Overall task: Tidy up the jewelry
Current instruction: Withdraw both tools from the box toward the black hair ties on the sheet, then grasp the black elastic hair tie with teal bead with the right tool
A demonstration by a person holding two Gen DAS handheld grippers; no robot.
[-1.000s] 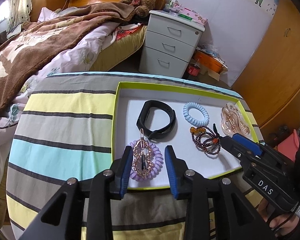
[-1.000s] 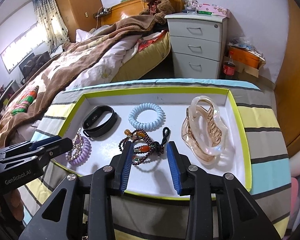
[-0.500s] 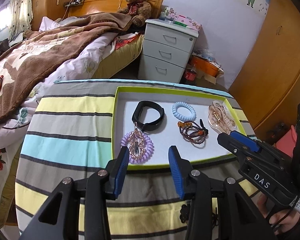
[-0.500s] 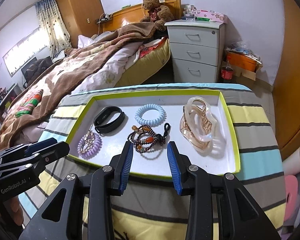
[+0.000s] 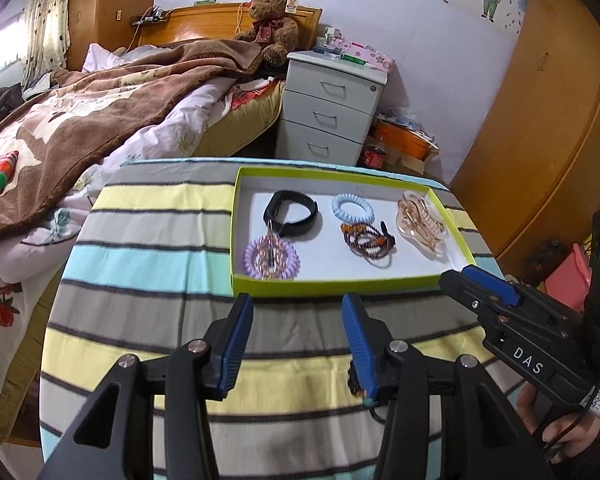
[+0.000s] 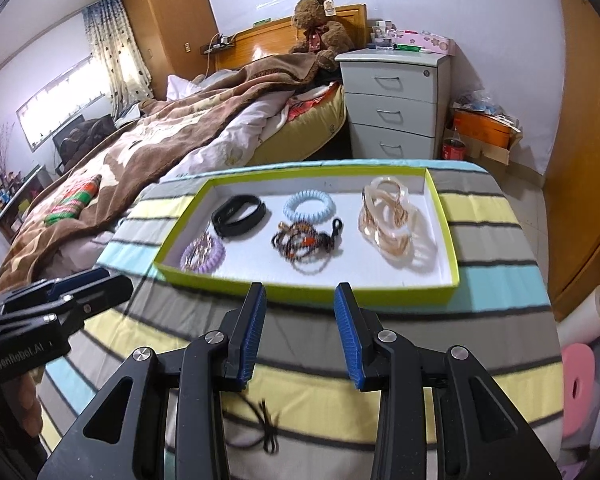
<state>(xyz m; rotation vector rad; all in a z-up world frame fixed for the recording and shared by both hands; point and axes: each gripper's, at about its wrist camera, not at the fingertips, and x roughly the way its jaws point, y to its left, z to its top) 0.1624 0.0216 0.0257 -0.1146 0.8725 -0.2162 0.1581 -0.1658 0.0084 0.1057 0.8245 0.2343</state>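
A green-rimmed white tray on the striped table holds a black band, a purple coil tie with a gold clip, a blue coil tie, a beaded bracelet and a clear claw clip. My left gripper is open and empty, near the tray's front rim. My right gripper is open and empty, also in front of the tray; it shows in the left wrist view.
The table wears a striped cloth. A dark hair tie lies on the cloth under my right gripper. A bed, a grey drawer unit and a wooden wardrobe stand beyond the table.
Both grippers have pulled back from over the tray to in front of its rim, and stay open and empty. The jewelry in the tray has not moved.
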